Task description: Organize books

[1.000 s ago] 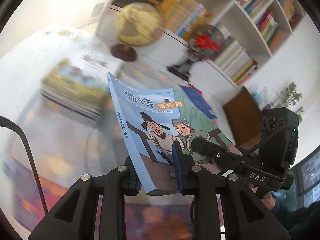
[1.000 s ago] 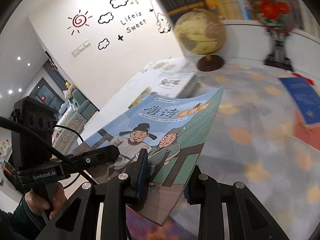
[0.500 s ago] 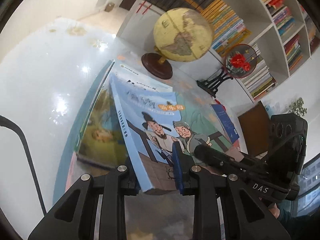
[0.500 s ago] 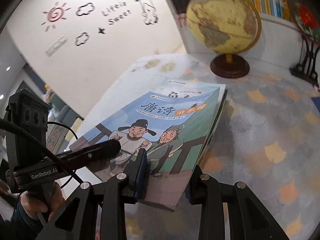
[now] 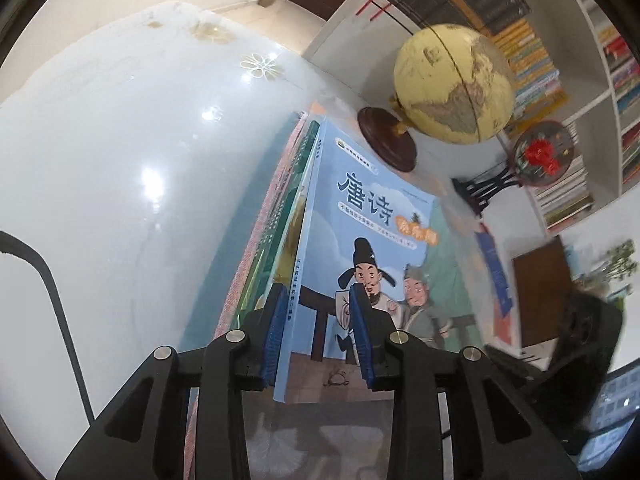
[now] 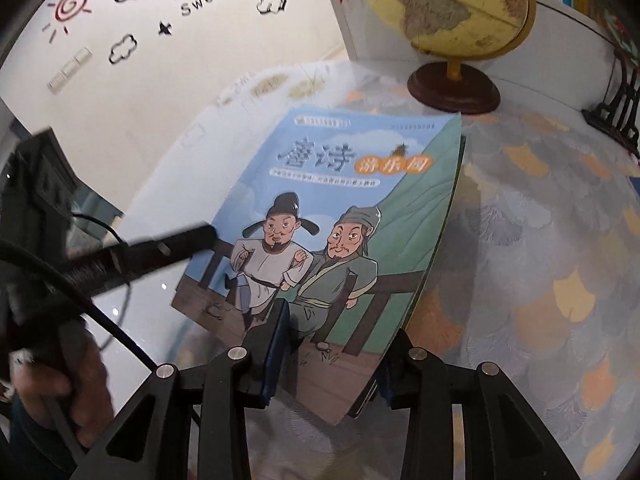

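We held the blue picture book [image 5: 372,240] with both claws, one at each near corner. It lay on top of the pile of books [image 5: 280,200] on the worktop [image 5: 100,160], with the pile's green edges peeking out at its left side. From the left claw's view, the globe [image 5: 452,84] stood at about one o'clock, just past the far end of the book.

Our left claw [image 5: 318,332] was opening. The book's spine corner sat between its blue pads [image 5: 272,332], and the right-hand pad looked lifted off the cover. Our right claw [image 6: 332,352] was opening too. The book's other near corner was between its pads, and we could see a gap there.

What could go wrong? The near edge of the book seemed to stick out past the pile. If we pulled the claws back fast, a pad might catch the cover and drag the book crooked. It could slide off the pile. If we nudged it forward too far, it might bump the globe's wooden foot [image 5: 386,138].

One second before, we held the book up in the air, tilted, with both claws shut tight on it. The pile was far off then. Now the book lay on the pile and both claws were letting go.
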Demonstrator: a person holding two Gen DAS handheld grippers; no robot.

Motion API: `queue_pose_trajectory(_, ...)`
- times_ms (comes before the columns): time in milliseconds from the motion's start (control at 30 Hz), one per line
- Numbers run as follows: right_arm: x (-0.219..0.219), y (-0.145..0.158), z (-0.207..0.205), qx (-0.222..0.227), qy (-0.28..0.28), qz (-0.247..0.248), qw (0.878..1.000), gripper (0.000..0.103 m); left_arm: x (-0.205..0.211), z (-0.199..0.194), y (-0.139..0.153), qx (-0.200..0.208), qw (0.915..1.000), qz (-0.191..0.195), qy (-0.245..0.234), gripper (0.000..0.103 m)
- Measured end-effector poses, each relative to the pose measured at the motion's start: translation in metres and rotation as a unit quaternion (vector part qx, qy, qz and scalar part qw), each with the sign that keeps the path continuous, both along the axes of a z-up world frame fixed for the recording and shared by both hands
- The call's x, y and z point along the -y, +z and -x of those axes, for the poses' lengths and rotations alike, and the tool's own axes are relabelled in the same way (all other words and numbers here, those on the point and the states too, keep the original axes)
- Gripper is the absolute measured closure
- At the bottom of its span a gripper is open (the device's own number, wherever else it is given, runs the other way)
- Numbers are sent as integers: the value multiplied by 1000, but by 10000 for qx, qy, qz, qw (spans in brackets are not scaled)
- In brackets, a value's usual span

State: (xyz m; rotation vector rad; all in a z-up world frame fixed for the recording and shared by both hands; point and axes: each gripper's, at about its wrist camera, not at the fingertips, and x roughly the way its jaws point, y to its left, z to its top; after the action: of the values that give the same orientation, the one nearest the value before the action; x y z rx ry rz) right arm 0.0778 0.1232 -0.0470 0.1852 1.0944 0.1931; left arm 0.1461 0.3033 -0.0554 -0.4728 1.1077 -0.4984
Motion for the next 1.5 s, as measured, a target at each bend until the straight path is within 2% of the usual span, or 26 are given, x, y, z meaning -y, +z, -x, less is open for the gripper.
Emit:
queue_pose_trajectory(167, 10, -2, 1, 18, -240, -285, 9993, 64, -3, -6, -1, 5, 9999, 135, 32, 74)
queue_pose_trajectory(267, 11, -2, 0, -10, -488, -398, 9980, 64, 0, -6, 0, 77, 10000, 36, 50, 74)
queue_pose_trajectory(367, 5, -1, 4, 30, -595, -283, 9978, 64, 2, -7, 1, 129, 9999, -88, 67, 74)
queue_pose_trajectory(567, -2, -1, 0, 94, -486, -184, 9986, 62, -3, -7, -1, 144, 9995, -137, 238, 74)
queue_pose_trajectory(733, -5, -3, -4, 107, -147, -172, 9997, 47, -4, -7, 0, 140, 9994, -204, 242, 74)
queue_pose_trajectory(800, -6, -3, -2, 56, 12, -53, 10000, 47, -7, -3, 4, 195, 9989, -234, 356, 74)
queue_pose_trajectory(933, 8, -2, 15, 5, 47, 43, 10000, 47, -1, 13, 22, 469, 9963, -625, 359, 74)
queue_pose_trajectory(1000, 27, -3, 30, -33, -150, 39, 9999, 47, 13, 25, 34, 606, 9952, -739, 195, 74)
queue_pose_trajectory(1067, 47, -5, 44, -95, -417, -49, 9991, 47, 30, 34, 42, 667, 9954, -691, -13, 74)
queue_pose_trajectory(1200, 103, -6, 73, -245, -1070, -422, 9931, 47, 83, 51, 45, 681, 9942, -689, -473, 72)
queue_pose_trajectory(1400, 227, -3, 130, -223, -2562, -821, 9629, 47, 189, 79, 44, 605, 9854, -732, -1416, 72)
queue_pose_trajectory(1500, 285, -3, 159, -212, -2993, -903, 9497, 47, 237, 93, 46, 609, 9802, -823, -1698, 72)
